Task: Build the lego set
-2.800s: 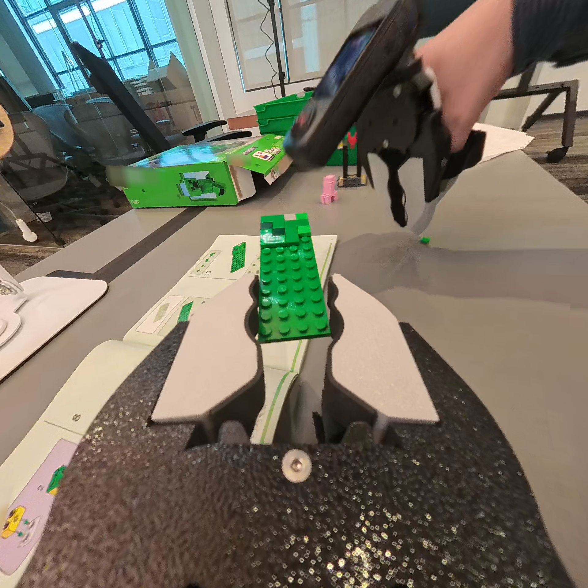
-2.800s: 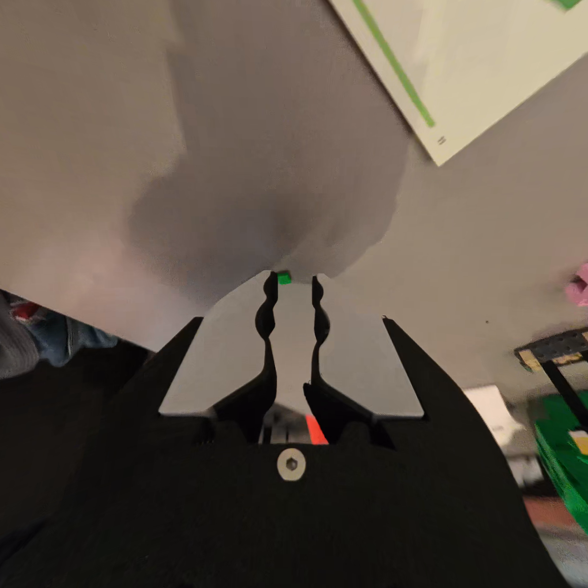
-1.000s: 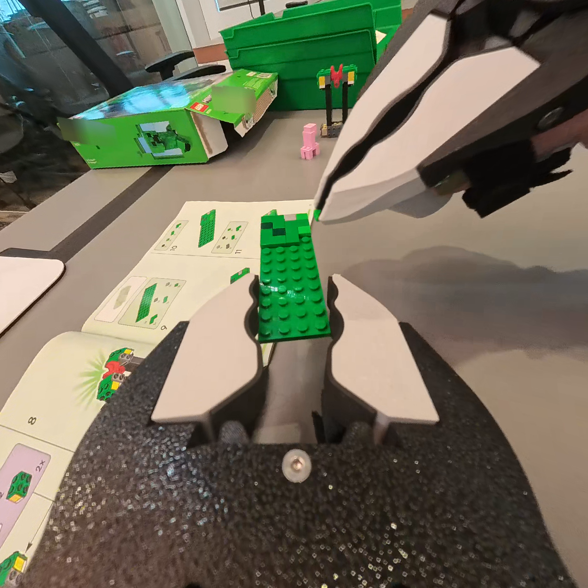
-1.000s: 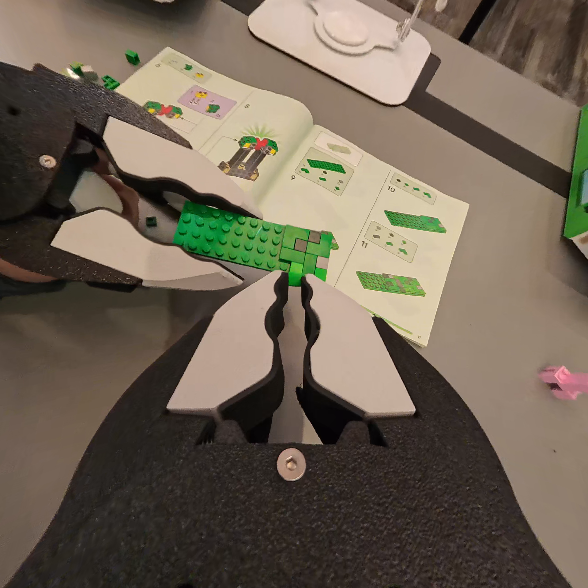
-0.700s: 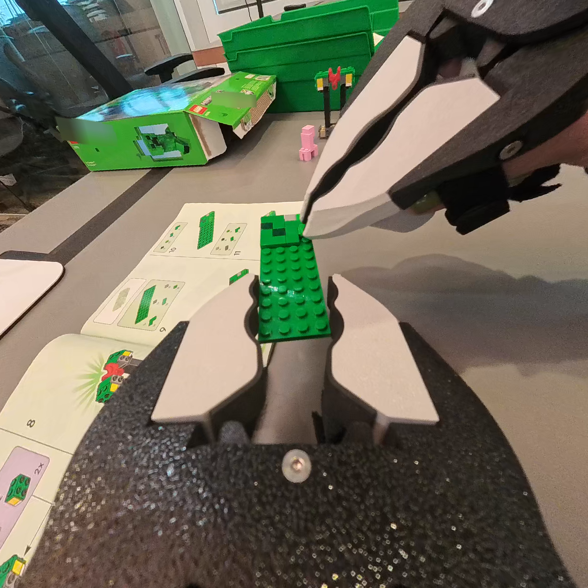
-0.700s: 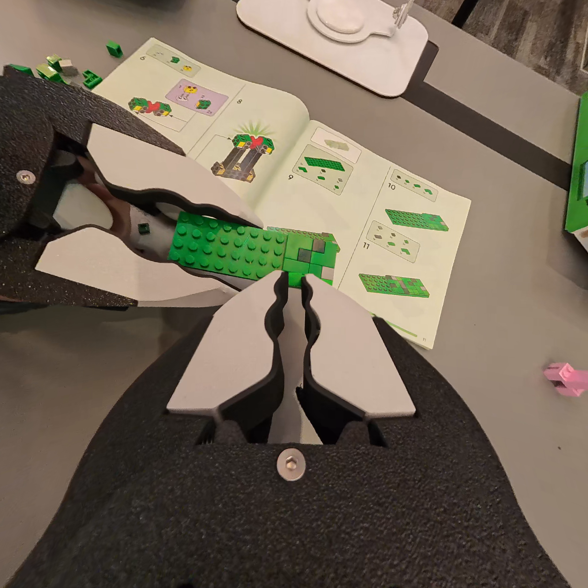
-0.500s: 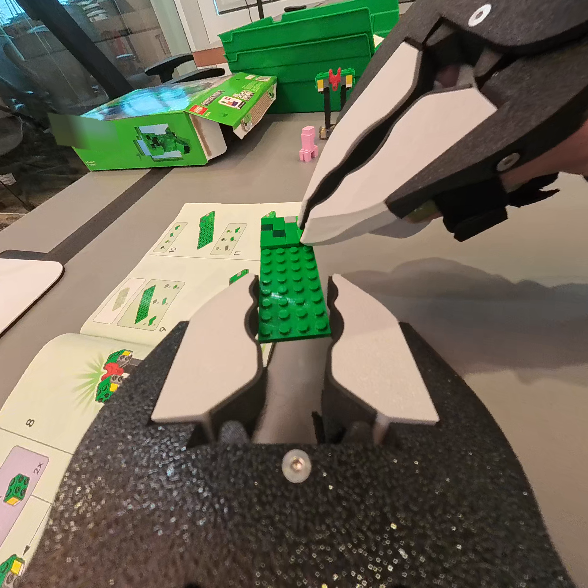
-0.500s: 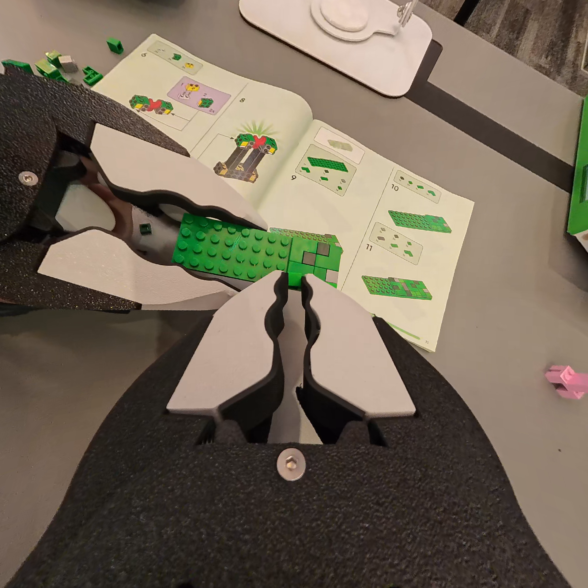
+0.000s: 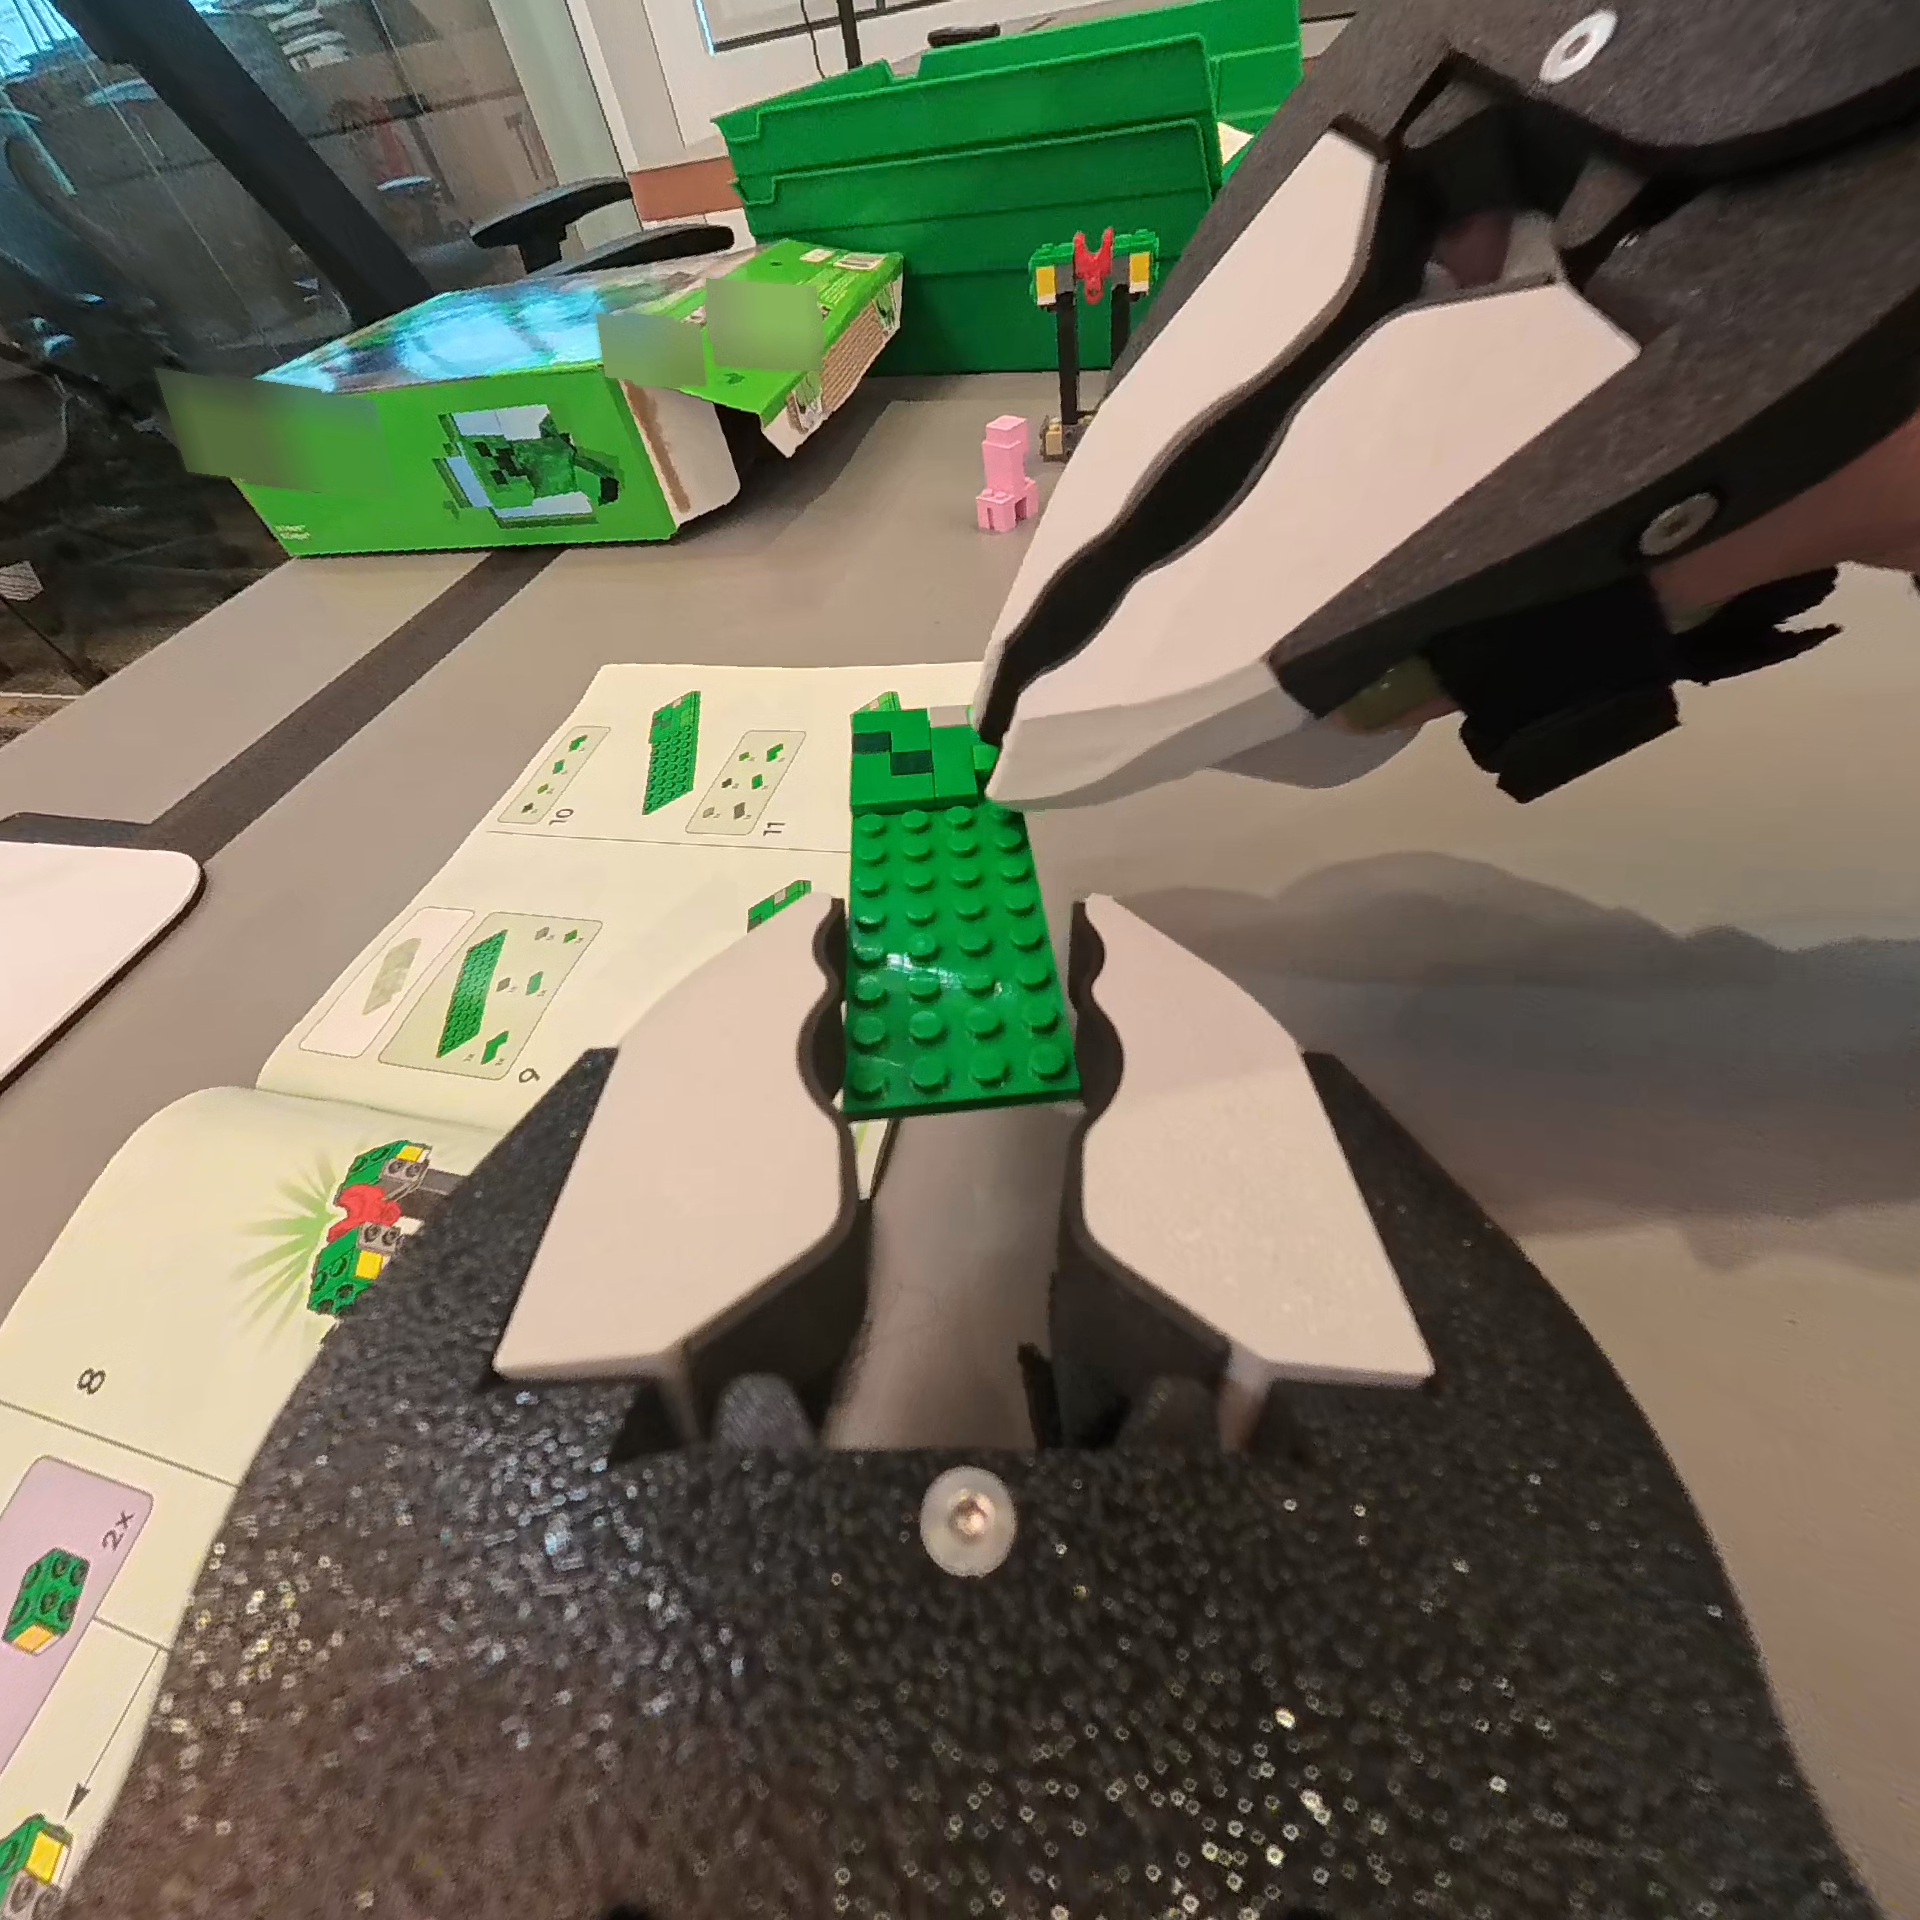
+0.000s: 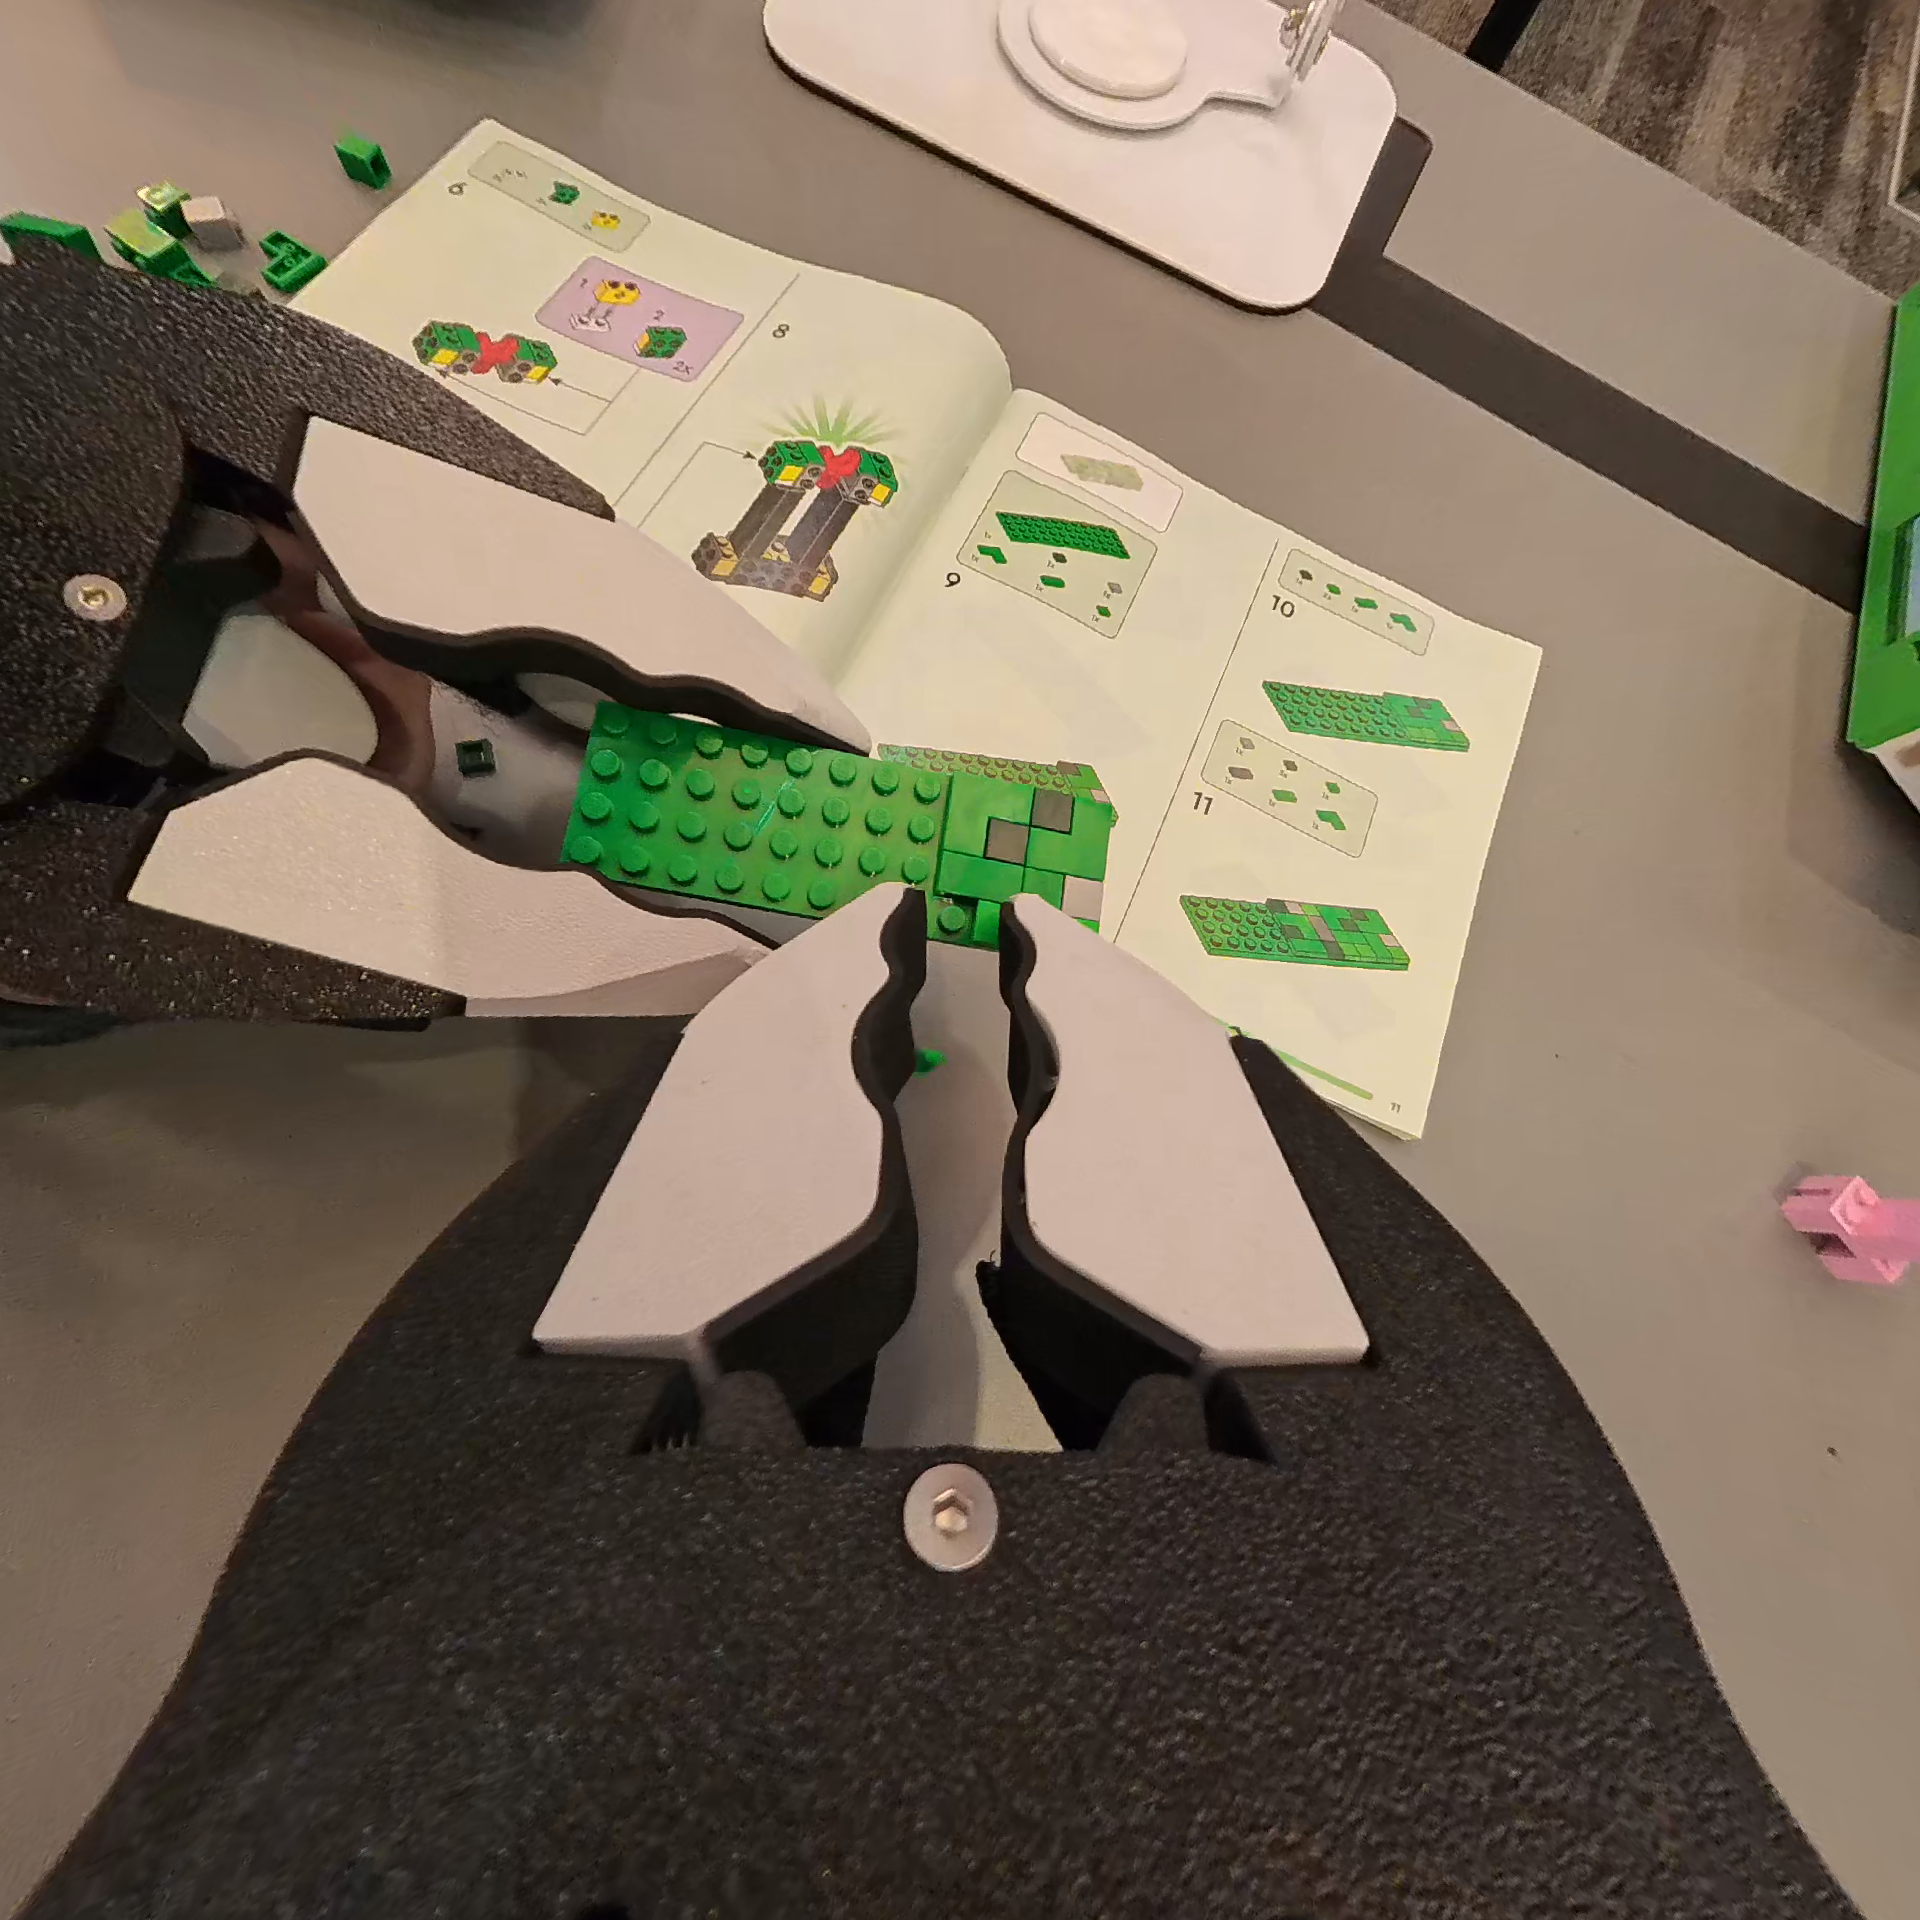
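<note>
Pinching the long studded green plastic baseplate (image 9: 961,977), the left gripper (image 9: 956,914) steadies it; the right gripper (image 10: 961,914), jaws slightly parted, presses its tiled end. Next likely calls for fetching another tile.

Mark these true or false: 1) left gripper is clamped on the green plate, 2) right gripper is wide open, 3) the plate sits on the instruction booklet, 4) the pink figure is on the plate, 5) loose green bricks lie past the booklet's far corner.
1. The left gripper is clamped on the green plate. True.
2. The right gripper is wide open. False: its fingers are nearly together, tips at the plate's tiled end.
3. The plate sits on the instruction booklet. True, at least partly: it overlaps the booklet's edge.
4. The pink figure is on the plate. False: it lies on the grey table, apart from the plate.
5. Loose green bricks lie past the booklet's far corner. True.
</note>
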`<state>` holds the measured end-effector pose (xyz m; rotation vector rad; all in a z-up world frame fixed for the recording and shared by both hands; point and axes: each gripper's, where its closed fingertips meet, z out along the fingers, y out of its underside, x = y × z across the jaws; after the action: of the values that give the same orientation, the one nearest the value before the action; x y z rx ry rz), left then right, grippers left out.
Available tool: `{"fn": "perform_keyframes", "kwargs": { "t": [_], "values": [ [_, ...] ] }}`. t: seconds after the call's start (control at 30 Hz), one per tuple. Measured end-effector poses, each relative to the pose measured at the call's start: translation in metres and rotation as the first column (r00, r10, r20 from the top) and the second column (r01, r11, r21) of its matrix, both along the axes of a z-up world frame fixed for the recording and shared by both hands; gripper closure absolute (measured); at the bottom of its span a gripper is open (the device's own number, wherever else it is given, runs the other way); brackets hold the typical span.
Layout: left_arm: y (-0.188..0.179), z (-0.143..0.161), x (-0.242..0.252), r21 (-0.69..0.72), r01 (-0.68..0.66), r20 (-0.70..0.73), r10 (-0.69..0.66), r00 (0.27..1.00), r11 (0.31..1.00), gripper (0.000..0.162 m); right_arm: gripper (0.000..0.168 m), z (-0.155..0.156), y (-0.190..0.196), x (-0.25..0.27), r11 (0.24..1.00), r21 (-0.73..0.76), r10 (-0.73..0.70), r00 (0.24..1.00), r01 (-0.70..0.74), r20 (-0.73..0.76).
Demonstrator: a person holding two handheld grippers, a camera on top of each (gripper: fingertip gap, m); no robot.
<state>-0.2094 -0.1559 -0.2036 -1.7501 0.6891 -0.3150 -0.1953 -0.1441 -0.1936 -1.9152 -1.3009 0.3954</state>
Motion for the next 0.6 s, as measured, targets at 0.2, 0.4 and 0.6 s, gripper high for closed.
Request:
{"fn": "perform_keyframes", "kwargs": {
  "t": [0.2, 0.4, 0.6],
  "values": [
    [0.001, 0.002, -0.003, -0.009, -0.01, 0.037, 0.01, 0.999, 1.0, 0.122, 0.155, 0.018, 0.008, 0.014, 0.997, 0.076, -0.029, 0.997, 0.034, -0.069],
    [0.002, 0.004, -0.004, -0.003, -0.014, 0.051, 0.014, 0.999, 1.0, 0.122, 0.155, -0.011, 0.012, 0.049, 0.999, 0.038, -0.002, 1.0, 0.002, -0.009],
    [0.001, 0.004, -0.003, 0.004, -0.007, 0.043, 0.007, 0.999, 1.0, 0.122, 0.155, -0.038, 0.027, 0.099, 0.992, 0.083, -0.097, 0.995, 0.094, 0.036]
  ]
}}
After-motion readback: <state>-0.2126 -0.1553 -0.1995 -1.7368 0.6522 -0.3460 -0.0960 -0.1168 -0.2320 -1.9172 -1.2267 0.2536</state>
